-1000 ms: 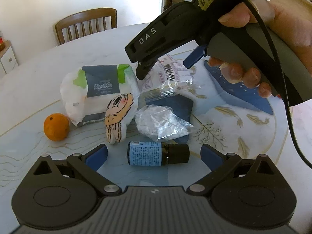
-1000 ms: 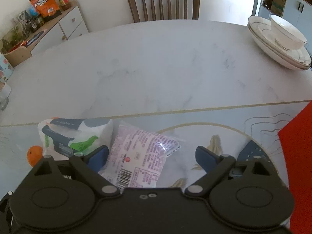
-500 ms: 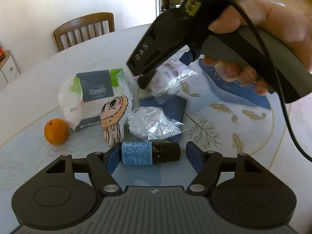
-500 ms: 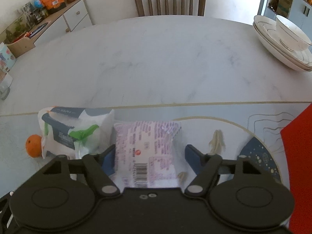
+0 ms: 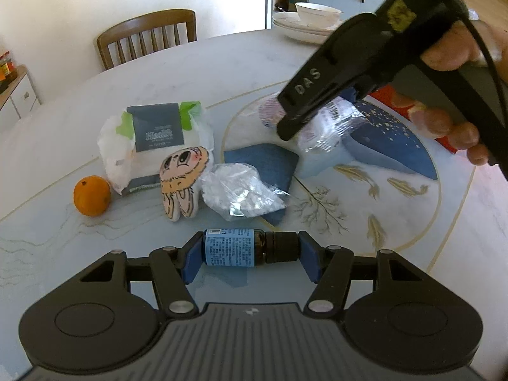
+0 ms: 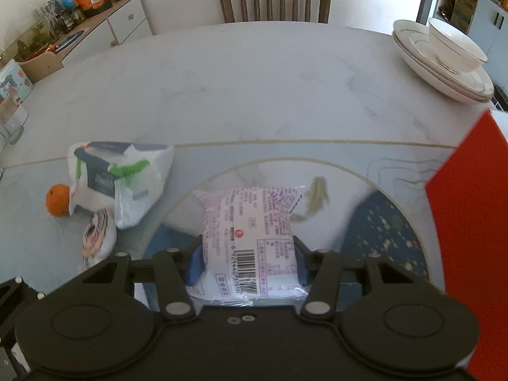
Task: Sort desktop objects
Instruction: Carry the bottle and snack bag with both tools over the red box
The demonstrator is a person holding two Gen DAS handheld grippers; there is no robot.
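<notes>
Left tool [image 5: 250, 255]: clenched end to end on a small brown glass bottle with a blue label and black cap [image 5: 249, 251], held at 6 o'clock, apparently just clear of the pale marble-patterned surface [image 5: 412, 238].

Right tool [image 6: 247, 265]: clamped across a white-and-purple printed plastic snack packet [image 6: 254, 241], carried above the surface's blue-and-gold roundel.

Loose items beyond the bottle, left wrist view: a crinkled clear plastic bag of white pieces [image 5: 238, 190] at 12, lying on a dark blue square pad [image 5: 263, 165]; a cartoon-face plush [image 5: 182, 184] at 11; a round orange fruit [image 5: 92, 195] at 10; a white-wrapped tissue pack with grey label [image 5: 155, 139] further back.

Judged early: two items in hand, five unsorted. No sorting bin visible.

Unclear: a red panel [image 6: 470, 216] at 3 o'clock, cut off by the frame, identity unknown. Stacked white dishes [image 6: 444, 63] at far 1 o'clock.
</notes>
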